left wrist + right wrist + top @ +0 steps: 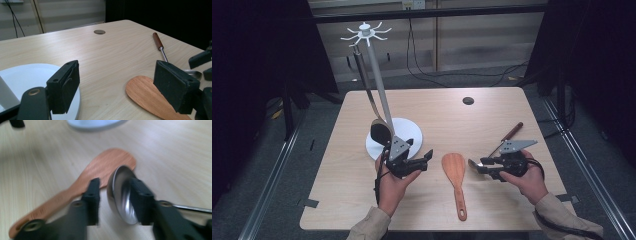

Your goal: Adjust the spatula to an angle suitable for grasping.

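Partly hidden spoon bowl point(121, 195) in blurred right claw point(113, 202)

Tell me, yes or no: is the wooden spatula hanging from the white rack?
No, the wooden spatula lies flat on the table, in front of the white rack, between the two grippers.
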A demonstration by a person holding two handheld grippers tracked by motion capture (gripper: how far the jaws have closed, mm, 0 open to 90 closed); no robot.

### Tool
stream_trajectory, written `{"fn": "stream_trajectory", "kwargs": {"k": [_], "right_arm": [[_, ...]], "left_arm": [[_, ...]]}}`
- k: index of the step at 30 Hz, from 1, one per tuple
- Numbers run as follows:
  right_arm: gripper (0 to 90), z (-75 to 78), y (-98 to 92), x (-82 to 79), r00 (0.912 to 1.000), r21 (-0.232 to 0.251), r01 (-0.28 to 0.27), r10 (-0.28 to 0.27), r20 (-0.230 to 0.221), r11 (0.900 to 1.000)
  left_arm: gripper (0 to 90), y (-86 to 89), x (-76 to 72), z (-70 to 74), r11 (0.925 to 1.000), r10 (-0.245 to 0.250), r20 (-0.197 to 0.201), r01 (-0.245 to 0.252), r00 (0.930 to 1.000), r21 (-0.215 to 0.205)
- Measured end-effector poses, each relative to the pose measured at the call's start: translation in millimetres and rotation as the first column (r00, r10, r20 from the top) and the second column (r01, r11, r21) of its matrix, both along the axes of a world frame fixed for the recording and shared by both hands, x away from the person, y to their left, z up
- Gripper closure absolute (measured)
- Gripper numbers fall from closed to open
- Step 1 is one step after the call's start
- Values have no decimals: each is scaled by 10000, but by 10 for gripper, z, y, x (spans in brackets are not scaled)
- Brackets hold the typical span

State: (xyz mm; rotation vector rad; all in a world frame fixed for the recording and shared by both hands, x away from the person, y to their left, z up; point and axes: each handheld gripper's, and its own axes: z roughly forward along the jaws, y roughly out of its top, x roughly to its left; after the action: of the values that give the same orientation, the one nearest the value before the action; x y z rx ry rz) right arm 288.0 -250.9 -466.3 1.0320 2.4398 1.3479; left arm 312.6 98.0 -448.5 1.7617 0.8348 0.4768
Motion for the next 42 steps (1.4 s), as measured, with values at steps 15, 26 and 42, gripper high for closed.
{"fn": "stream_trajectory", "kwargs": {"k": [15, 26, 42], "right_arm": [[330, -182, -381, 433, 8732, -372, 4870, -4873, 18, 8726], [298, -382, -221, 607, 7904, -1955, 6024, -6125, 108, 7739], [707, -281, -217, 657, 8565, -2159, 5026, -5161, -74, 8371]], "left_arm": [[211, 96, -28, -29, 9996, 247, 8, -247, 9997, 149], [211, 229, -104, -5, 9981, 577, 138, -579, 9982, 200], [214, 202, -128, -8, 9983, 564, 212, -567, 9982, 161]]}}
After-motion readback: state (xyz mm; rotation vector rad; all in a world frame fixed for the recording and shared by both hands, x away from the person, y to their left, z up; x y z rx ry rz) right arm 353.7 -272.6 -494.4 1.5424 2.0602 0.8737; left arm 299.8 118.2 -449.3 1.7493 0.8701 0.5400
